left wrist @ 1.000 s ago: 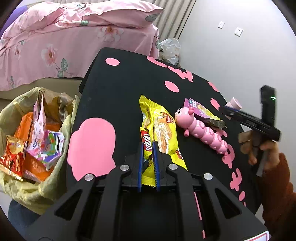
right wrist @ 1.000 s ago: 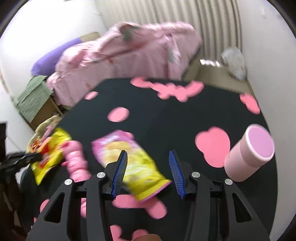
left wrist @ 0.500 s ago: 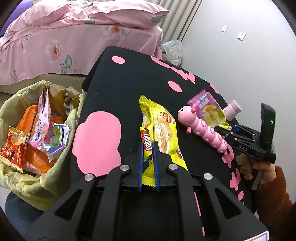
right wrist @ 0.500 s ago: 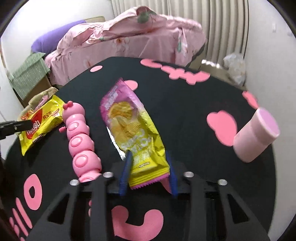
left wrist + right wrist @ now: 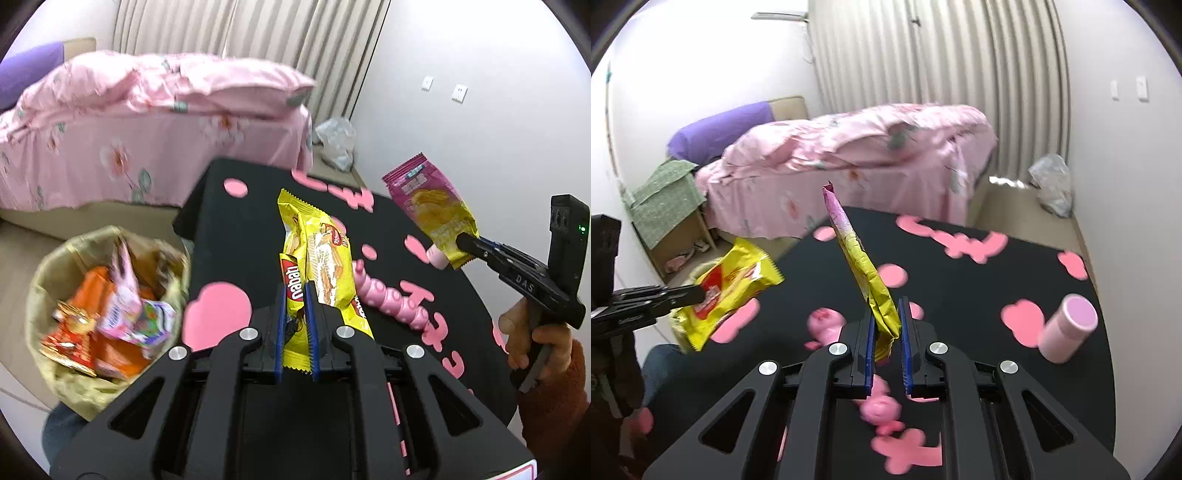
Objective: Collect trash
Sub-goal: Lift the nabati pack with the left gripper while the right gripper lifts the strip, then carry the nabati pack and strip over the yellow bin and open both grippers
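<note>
**Observer:** While both wrappers hang in the air, how much of the collecting is done?

**Me:** Largest first. Black table [image 5: 236, 229] with pink shapes: no loose wrapper lies on it that I can see. Trash bag [image 5: 55, 373] sits just beside the table's left edge, mouth open, already holding orange, red and pink packets. So earlier trash is in, I judge, and two pieces are in transit.

**Observer:** And those two?

**Me:** Yellow wafer wrapper [image 5: 317, 254] is clamped at its near end in my left gripper [image 5: 295, 325], jaws nearly together on it, the rest sticking out ahead above the table. Pink-and-yellow chip bag [image 5: 857, 254] is pinched by its lower corner in my right gripper [image 5: 888, 332]; those jaws have just been closing and now press on the foil. It stands edge-on and clear of the table. From the left wrist view the same chip bag [image 5: 432, 210] shows lifted, off to the right, well apart from the trash bag.

**Observer:** What stays put?

**Me:** Pink caterpillar toy [image 5: 388, 299] and small pink cup [image 5: 1067, 328], both on the table. I judge neither is trash.

**Observer:** Left to do?

**Me:** Carry both over the open mouth and let go. The left has the shorter trip; the right must cross the table.
</note>
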